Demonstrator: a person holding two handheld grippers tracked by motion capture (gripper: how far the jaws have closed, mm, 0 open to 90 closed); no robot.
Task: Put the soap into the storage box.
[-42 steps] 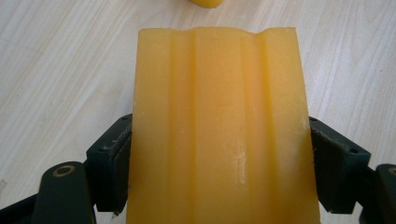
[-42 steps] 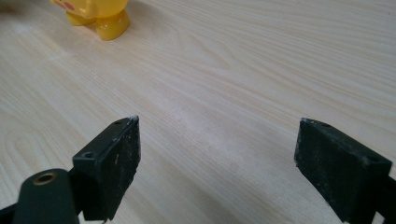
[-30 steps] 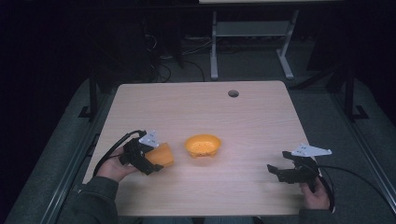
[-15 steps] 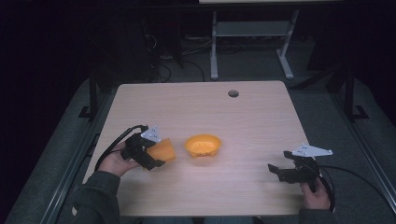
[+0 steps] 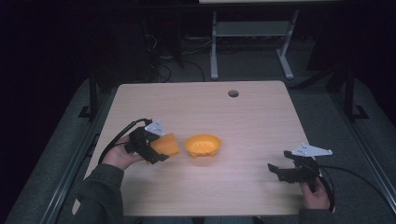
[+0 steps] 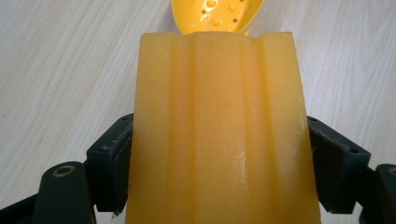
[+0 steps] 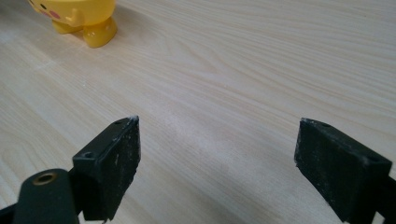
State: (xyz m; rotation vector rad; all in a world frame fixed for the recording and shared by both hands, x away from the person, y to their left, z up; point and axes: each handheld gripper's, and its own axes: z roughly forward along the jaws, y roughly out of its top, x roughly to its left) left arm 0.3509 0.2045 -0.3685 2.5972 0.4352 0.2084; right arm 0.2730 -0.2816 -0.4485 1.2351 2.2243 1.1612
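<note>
**Orange block clamped beside the yellow bowl**

The wooden table [image 5: 243, 116] spans the middle of the high view, pale grained boards with a small round hole [image 5: 233, 93] near its far edge, at about twelve o'clock from the centre.

On it, slightly toward seven o'clock from the centre, stands the yellow bowl [image 5: 202, 145], open side up, with small dark specks on its inner floor. In the right gripper view its foot and a painted pink patch on its side show at eleven o'clock [image 7: 79, 16].

The orange block [image 5: 165, 146] sits at nine o'clock of the bowl, just beside its rim; whether the two touch cannot be told. In the left gripper view the block [image 6: 219, 130] is ribbed lengthwise and stands up between the jaws, with the bowl's rim [image 6: 217, 14] peeking over its top at twelve o'clock.

The left gripper [image 5: 152, 148] is closed onto the block: both black jaws press flat against its two sides, held by a hand in a dark sleeve.

The right gripper [image 5: 276, 171] lies at four o'clock from the bowl, well apart from it, low over bare wood. Its jaws stand wide apart with nothing between them [image 7: 217, 154].
</note>
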